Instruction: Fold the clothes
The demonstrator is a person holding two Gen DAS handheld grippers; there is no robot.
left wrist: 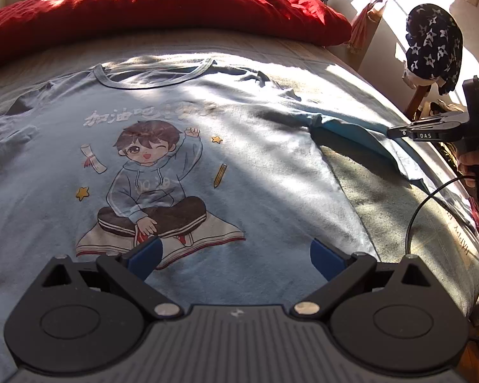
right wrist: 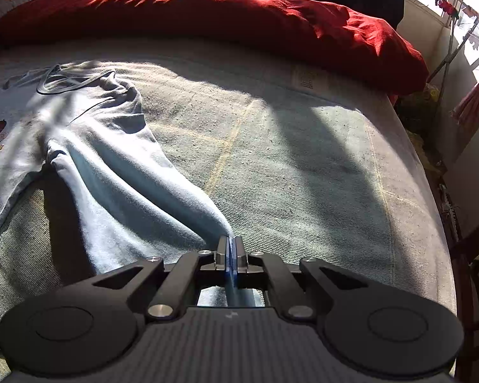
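Right gripper point(right wrist: 231, 249) clamped on T-shirt point(left wrist: 182, 146) sleeve; left gripper point(left wrist: 234, 258) wide open, empty.

both claws are black, with round pivot discs, silver screws, blue fingertip pads point(left wrist: 145, 255) and a ribbed grey body. right claw point(left wrist: 399, 133) reads "das"; black cable point(left wrist: 428, 204) trails nearby.

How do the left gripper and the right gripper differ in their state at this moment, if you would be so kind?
The left gripper is open above the shirt's printed front and holds nothing, while the right gripper is shut on the sleeve. The left hovers over the shirt's body; the right sits off to the side, over the bed cover. Both have blue pads.
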